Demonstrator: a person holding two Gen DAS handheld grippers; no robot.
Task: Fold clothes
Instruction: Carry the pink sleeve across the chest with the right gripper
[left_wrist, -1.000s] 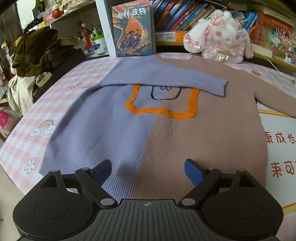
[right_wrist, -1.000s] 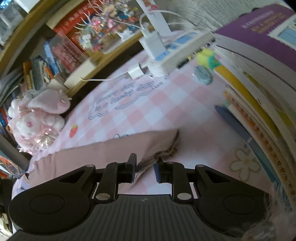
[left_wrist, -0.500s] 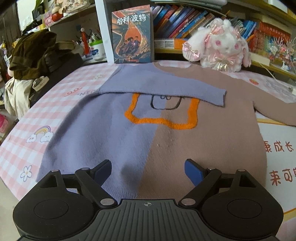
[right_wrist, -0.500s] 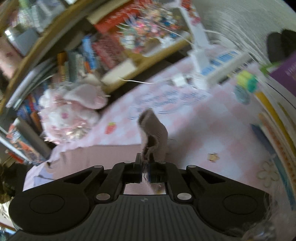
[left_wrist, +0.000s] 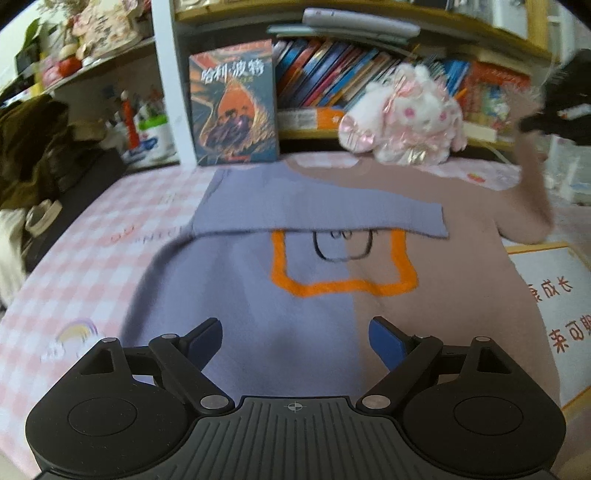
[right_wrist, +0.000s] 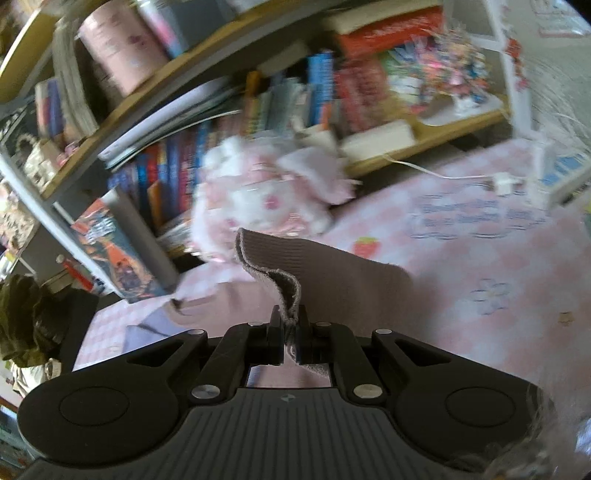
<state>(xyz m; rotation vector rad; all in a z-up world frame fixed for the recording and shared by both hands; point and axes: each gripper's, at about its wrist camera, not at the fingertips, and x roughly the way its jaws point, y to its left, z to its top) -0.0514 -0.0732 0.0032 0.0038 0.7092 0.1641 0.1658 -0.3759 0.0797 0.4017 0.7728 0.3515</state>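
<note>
In the left wrist view the sweater (left_wrist: 280, 302) lies flat on the desk (left_wrist: 74, 280), its collar toward the far edge where the shelf stands. The purple sleeve (left_wrist: 317, 210) is already folded across the chest, above the orange outline. The brown sleeve (left_wrist: 532, 192) rises from the right side of the sweater toward a dark blurred shape at the upper right, probably the other gripper. The left gripper (left_wrist: 295, 339) hovers over the hem with its fingers wide apart and nothing between them.

In the right wrist view the right gripper (right_wrist: 290, 332) has its fingers pressed together on the brown cuff (right_wrist: 273, 273), and the sleeve hangs from it down to the desk. A plush toy (right_wrist: 266, 192) sits just behind, at the far edge.

To do this fold well, I think the cuff should travel across the chest and come down on the purple sleeve, parallel to it. The grip looks to be near the edge of the cuff, so a slow, low path is safer. The free left gripper could press the body so the sweater does not slide.
</note>
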